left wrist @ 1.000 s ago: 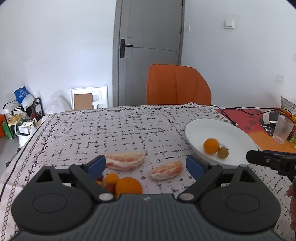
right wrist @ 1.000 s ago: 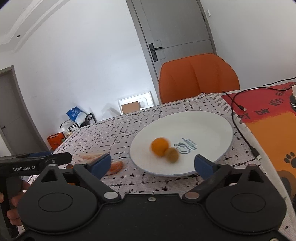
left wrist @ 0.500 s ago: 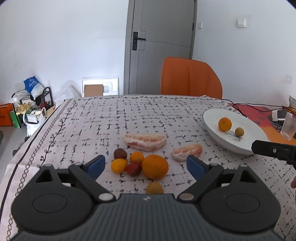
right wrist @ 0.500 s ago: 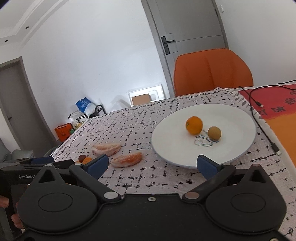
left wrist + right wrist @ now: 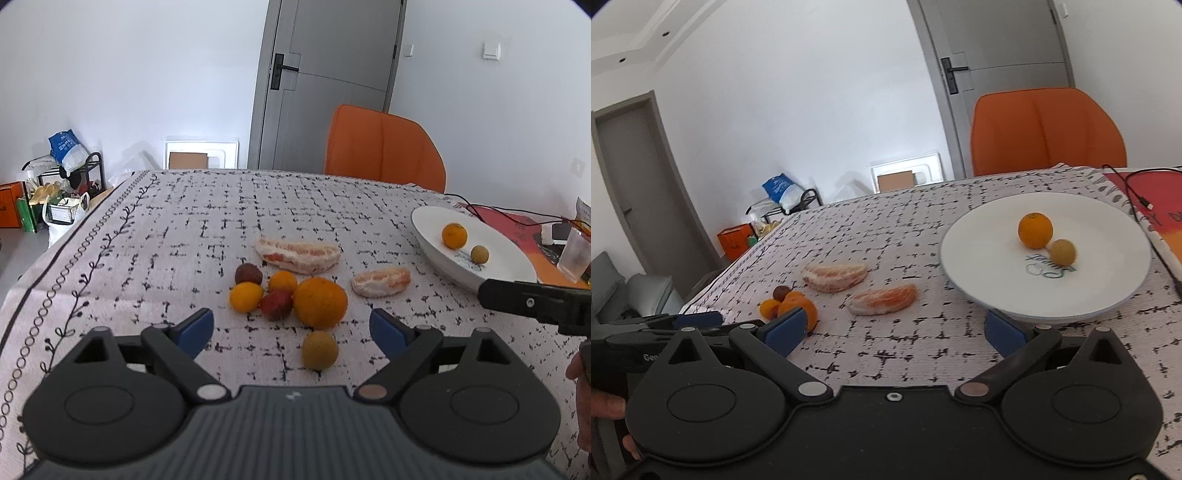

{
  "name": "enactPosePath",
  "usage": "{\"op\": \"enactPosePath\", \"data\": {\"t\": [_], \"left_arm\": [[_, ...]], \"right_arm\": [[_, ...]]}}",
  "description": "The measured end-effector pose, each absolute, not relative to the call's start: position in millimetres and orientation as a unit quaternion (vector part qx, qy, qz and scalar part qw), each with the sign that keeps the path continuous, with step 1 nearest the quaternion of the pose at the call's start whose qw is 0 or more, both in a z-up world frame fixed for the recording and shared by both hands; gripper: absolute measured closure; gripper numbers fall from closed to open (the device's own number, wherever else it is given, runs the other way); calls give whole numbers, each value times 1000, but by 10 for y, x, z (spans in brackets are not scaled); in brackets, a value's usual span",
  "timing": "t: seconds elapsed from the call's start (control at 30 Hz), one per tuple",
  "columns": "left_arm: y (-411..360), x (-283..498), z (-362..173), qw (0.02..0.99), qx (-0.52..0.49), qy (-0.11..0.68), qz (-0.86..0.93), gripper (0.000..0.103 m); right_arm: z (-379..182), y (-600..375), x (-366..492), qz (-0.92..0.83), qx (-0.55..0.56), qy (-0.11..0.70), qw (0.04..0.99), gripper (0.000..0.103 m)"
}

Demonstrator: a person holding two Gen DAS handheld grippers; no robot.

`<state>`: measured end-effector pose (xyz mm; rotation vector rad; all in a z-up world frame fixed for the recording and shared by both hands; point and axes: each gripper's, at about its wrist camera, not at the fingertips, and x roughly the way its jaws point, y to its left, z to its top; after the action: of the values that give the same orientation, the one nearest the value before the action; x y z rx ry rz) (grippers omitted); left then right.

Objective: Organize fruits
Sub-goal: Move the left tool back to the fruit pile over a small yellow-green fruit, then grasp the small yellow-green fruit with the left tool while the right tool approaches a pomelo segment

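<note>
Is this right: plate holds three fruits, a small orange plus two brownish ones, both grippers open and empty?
Not quite. The white plate holds two fruits: one small orange and one brownish round fruit, clearest in the right wrist view. The rest stands: left gripper and right gripper are open and empty.

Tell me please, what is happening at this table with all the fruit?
A person holds a claw in each hand and is sorting fruit onto the white plate. A small orange and a yellow-brown fruit already lie on it. A cluster of small fruits with a big orange, plus two peeled citrus segments, remain on the tablecloth. The left claw and right claw are open and empty.
</note>
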<state>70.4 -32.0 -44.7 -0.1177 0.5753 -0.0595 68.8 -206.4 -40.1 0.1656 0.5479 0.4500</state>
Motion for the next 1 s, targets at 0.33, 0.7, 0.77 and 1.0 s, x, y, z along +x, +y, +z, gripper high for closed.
{"op": "enactPosePath", "data": {"t": [0.33,0.7,0.77,1.0], "left_arm": [[-287,735,-554,952,-84,294,-35,46],[-289,753,-628,946,-95,303,-60,81],[-244,752,-604,948,-97,299,-56,81],[-89,767,-583,949,-104,297,-37,81]], "right_arm": [[-448,-1862,709,226,55,274,933,1],[-507,-1750,824,227,48,288,929,6],[-516,-1701,846,228,41,289,929,7],[-525,-1555,957,222,20,289,931,15]]}}
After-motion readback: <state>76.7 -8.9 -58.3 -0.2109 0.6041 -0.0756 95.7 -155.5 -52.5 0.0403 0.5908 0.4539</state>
